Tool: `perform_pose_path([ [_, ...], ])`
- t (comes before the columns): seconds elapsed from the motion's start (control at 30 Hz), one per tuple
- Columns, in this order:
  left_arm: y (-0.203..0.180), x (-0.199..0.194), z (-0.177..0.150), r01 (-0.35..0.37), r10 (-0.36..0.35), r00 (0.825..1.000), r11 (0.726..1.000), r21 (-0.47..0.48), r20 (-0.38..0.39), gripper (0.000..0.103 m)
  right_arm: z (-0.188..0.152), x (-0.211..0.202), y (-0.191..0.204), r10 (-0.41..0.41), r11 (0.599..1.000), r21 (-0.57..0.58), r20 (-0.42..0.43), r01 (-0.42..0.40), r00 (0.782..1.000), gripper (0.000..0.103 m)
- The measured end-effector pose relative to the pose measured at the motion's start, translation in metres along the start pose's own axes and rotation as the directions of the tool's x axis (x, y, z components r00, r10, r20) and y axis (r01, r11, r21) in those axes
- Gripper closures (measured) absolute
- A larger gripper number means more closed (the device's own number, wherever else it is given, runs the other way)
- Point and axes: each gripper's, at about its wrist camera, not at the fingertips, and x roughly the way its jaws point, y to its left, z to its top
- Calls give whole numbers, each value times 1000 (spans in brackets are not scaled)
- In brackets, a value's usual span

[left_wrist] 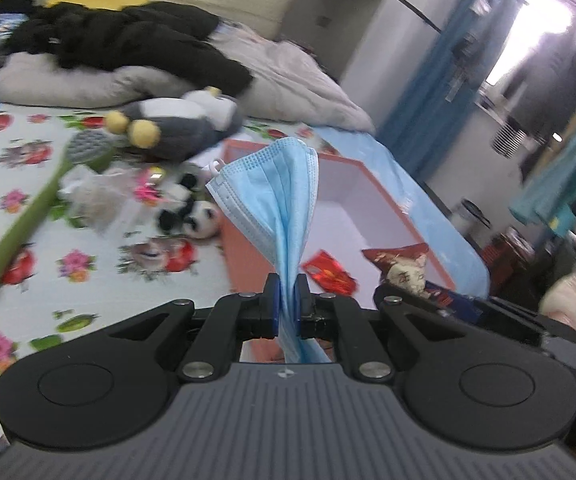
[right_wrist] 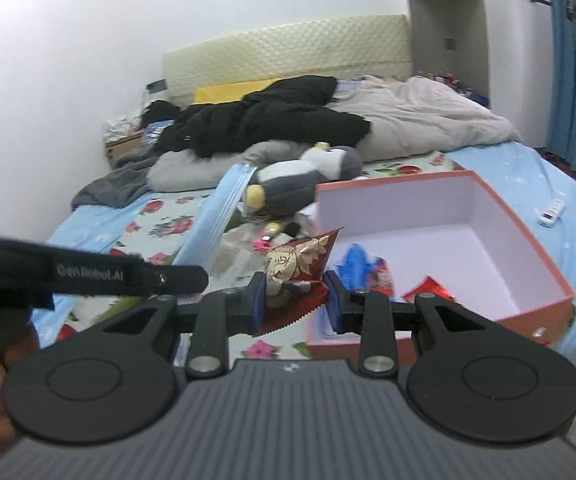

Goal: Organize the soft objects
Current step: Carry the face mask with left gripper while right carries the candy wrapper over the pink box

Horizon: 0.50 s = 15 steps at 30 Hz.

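1. With both hands loaded, the move turns on where the box (left_wrist: pixel 352 208) lies: in my left view it sits just beyond the left gripper (left_wrist: pixel 287 292), centre to right of frame, open top up.
2. My left gripper is clenched on a blue mask (left_wrist: pixel 276 200). The mask is bunched between the jaws and fans upward, its long axis running up the middle of the frame, in front of the box's near left corner.
3. My right gripper (right_wrist: pixel 294 294) grasps a red packet (right_wrist: pixel 296 268) at lower centre of the right view. The jaws stand partly apart on it.
4. In that view the box (right_wrist: pixel 520 216) spreads to the right of the packet, with its near corner just under the right finger. The right hand looks the nearer one, I judge.
5. A red wrapper (right_wrist: pixel 428 290) and a blue one (right_wrist: pixel 358 260) already lie in the box.
6. A penguin plush (left_wrist: pixel 184 120) and a small panda (left_wrist: pixel 200 218) lie on the sheet, left of the box.
7. Writing: the strap (right_wrist: pixel 120 272) at left of the right view reads roughly "GenRobot.AI". The packet carries Chinese characters I cannot make out.
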Motion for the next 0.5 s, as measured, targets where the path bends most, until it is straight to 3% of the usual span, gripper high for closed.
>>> perform_pose_path([
  [0.2,-18,29,19,47,-45,998,997,59,-37,95,0,0,-24,-55,998,36,-12,55,998,69],
  [0.5,-27,107,51,102,-89,985,992,81,-145,95,14,41,-69,-111,988,101,-61,116,992,69],
])
